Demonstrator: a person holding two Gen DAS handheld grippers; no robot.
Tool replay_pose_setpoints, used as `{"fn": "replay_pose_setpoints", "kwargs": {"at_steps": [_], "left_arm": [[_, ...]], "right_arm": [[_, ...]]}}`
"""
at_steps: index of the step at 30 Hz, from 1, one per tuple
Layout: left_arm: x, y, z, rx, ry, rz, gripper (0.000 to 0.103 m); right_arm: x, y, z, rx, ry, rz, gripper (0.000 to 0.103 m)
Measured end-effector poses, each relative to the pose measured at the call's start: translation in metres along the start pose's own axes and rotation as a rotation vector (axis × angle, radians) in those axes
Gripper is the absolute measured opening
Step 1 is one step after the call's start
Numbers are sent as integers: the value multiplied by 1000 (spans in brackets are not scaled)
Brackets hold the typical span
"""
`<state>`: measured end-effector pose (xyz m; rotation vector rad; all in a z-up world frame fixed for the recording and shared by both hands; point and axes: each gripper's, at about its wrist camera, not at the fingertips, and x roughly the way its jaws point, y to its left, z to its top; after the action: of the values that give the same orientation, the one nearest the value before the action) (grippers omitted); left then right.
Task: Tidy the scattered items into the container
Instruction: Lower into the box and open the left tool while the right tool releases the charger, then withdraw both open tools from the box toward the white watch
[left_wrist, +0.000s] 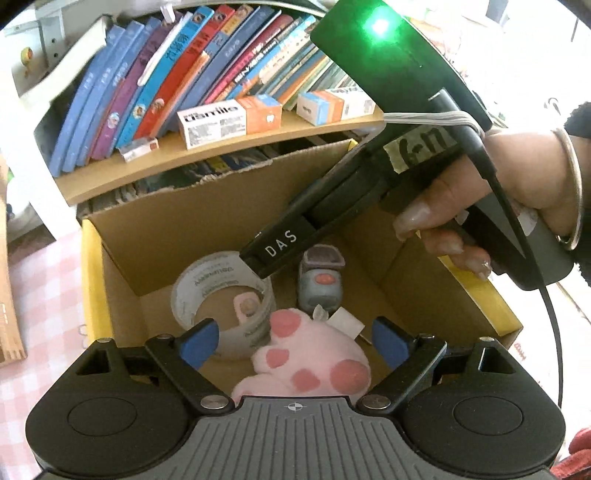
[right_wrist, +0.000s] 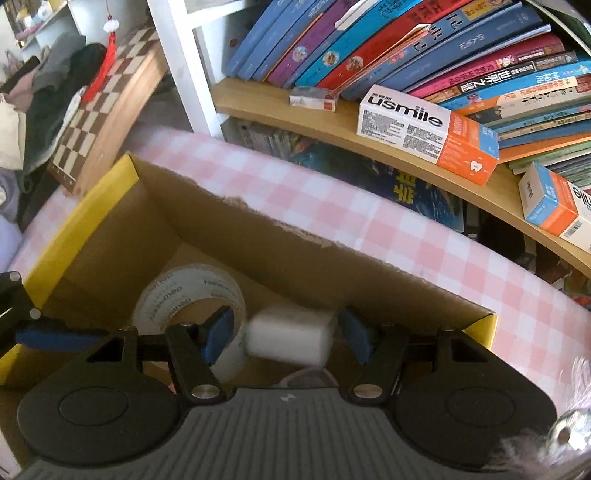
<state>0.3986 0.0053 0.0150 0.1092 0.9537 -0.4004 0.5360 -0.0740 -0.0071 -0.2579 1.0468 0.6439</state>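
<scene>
right tongs (right_wrist: 288, 338) – parted over cardboard box (right_wrist: 110, 229) | white block (right_wrist: 291, 338) between pads – blurred | tape roll (right_wrist: 184, 295) beside

in the box (left_wrist: 110, 236), tape roll (left_wrist: 207, 288) lies left of the toy car (left_wrist: 321, 284), plush paw (left_wrist: 314, 365) before both.

Matt cardboard box (right_wrist: 110, 236), fuzzy plush (left_wrist: 314, 354)

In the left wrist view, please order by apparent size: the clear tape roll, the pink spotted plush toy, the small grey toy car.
1. Pink spotted plush toy, though it lies nearest the camera, which enlarges it.
2. Clear tape roll.
3. Small grey toy car, clearly smallest.
</scene>
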Motion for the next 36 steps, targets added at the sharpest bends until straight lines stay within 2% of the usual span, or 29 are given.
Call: {"fn": "replay_pose_setpoints", "kwargs": {"at_steps": [4, 9, 19, 36], "left_arm": [[-12, -2, -1, 7, -29, 12, 92], [-29, -7, -2, 24, -81, 29, 92], [-75, -22, -13, 57, -200, 57, 92], [-179, -42, -72, 55, -370, 116, 93]], "right_arm": [[-8, 3, -2, 10, -20, 2, 69], [-25, 11, -7, 16, -56, -1, 69], [-91, 30, -24, 10, -214, -25, 69], [-210, 78, -105, -23, -411, -46, 69]]}}
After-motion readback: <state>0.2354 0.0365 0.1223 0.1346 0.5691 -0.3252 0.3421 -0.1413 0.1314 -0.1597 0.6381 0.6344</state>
